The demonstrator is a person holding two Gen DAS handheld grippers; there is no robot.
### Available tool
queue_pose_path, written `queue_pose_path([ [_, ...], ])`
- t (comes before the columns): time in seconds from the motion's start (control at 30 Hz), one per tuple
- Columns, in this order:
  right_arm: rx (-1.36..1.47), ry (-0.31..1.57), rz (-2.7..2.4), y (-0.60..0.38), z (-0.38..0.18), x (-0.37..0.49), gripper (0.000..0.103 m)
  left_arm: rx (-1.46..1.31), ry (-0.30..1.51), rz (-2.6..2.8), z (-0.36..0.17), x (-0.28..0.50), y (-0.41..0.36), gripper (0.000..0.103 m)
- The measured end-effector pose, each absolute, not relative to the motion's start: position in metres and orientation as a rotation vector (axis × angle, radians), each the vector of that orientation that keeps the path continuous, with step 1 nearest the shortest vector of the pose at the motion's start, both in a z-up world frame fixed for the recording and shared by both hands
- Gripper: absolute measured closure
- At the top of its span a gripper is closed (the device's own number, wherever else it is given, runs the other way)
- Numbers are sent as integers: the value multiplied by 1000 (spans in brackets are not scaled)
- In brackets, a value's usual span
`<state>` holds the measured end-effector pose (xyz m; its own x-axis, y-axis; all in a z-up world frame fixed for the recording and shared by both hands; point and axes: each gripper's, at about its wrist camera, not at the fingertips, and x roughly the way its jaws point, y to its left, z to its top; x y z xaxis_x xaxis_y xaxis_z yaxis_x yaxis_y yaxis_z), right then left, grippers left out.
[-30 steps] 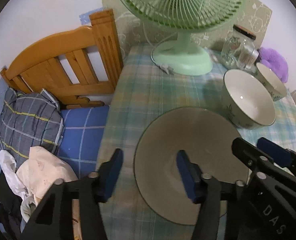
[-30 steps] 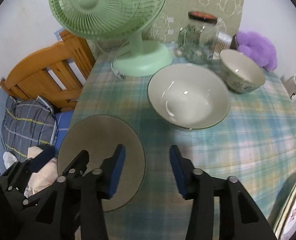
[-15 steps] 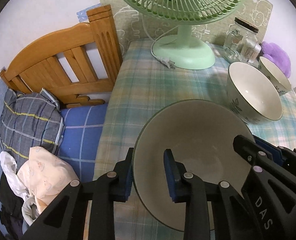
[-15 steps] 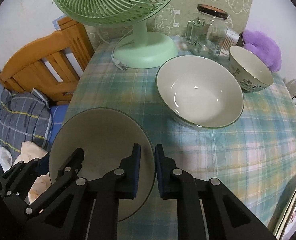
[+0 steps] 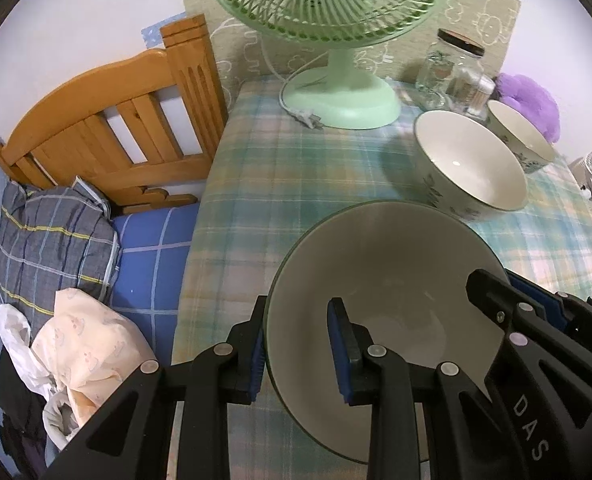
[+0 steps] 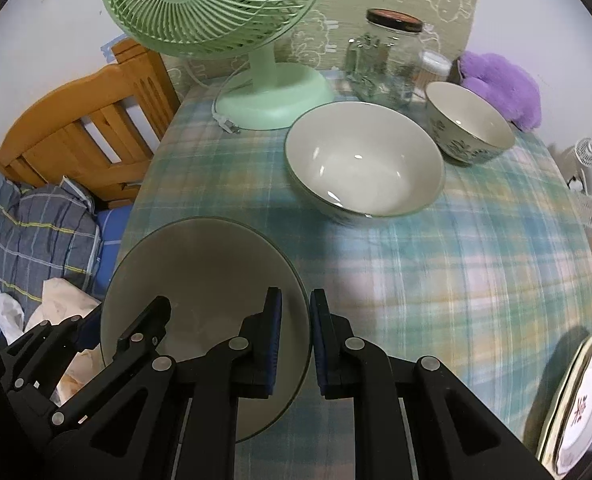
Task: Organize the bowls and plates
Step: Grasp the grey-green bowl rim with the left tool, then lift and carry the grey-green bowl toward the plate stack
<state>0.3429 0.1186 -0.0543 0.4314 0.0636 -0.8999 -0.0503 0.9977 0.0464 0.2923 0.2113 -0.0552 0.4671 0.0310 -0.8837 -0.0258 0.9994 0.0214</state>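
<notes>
My left gripper point(image 5: 298, 354) pinches the near-left rim and my right gripper point(image 6: 296, 342), marked "DAS", pinches the right rim of the empty grey bowl point(image 5: 380, 264) over the checked tablecloth point(image 6: 456, 264), near two empty white bowls point(image 6: 364, 164).

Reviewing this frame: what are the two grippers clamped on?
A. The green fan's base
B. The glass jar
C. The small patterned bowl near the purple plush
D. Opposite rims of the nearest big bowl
D. The left gripper pinches the left rim of the big bowl and the right gripper pinches its right rim; the fan, glass jar and small patterned bowl stand untouched farther back.
</notes>
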Motion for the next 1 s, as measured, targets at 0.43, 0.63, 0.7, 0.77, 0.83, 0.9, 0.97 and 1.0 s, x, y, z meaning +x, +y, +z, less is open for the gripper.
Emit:
queue_pose_path([
  [0.43, 59, 1114, -1, 77, -30, 288, 85, 43, 1087, -47, -38, 252, 167, 76],
  [0.63, 83, 1127, -20, 46, -28, 261, 85, 46, 1103, -66, -37, 230, 138, 76],
  [0.7, 93, 1132, -26, 37, -29, 252, 85, 49, 1114, -72, -38, 219, 125, 76],
  [0.77, 98, 1145, -34, 24, -30, 243, 85, 46, 1126, -79, -40, 211, 115, 76],
  [0.83, 93, 1155, -43, 12, -30, 232, 85, 50, 1139, -90, -42, 201, 101, 76],
  [0.9, 91, 1164, -51, 2, -31, 223, 85, 58, 1145, -98, -44, 193, 90, 76],
  [0.97, 88, 1173, -58, -11, -32, 213, 85, 55, 1153, -106, -45, 187, 78, 76],
  [1.0, 85, 1176, -61, -16, -32, 210, 85, 50, 1160, -108, -46, 184, 73, 76],
])
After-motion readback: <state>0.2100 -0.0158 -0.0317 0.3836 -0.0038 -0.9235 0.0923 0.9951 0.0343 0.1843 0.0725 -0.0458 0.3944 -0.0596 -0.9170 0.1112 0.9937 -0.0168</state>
